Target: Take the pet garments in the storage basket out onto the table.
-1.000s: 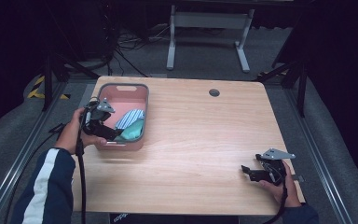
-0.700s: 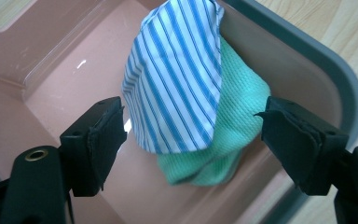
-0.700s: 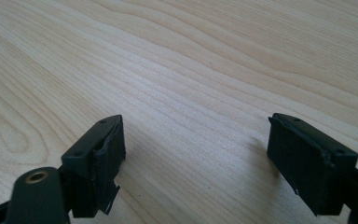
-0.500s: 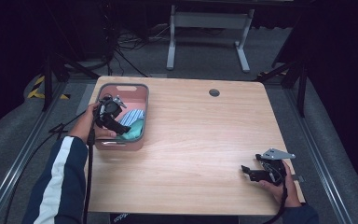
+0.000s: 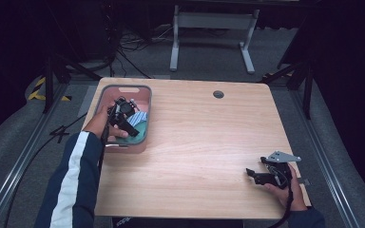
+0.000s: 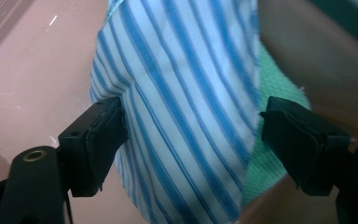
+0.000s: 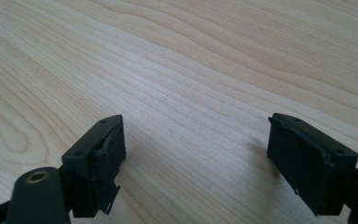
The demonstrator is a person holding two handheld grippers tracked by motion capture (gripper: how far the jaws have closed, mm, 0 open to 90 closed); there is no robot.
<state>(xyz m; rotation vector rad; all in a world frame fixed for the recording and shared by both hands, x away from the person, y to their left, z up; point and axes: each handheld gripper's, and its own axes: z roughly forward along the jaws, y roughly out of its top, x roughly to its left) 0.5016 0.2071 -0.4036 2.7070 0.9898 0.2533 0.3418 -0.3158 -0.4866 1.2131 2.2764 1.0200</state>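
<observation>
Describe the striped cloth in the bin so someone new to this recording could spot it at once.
Start at the pink bin near the wooden table's far left corner. Inside it, under the left gripper, whose open jaws straddle it, lies the striped cloth. Its blue stripes on white set it apart from the plain green cloth beside it.

A light wooden table (image 5: pixel 209 137) stands on grey carpet (image 5: pixel 24 137) before a white metal stand (image 5: pixel 211 28), surroundings dark
</observation>
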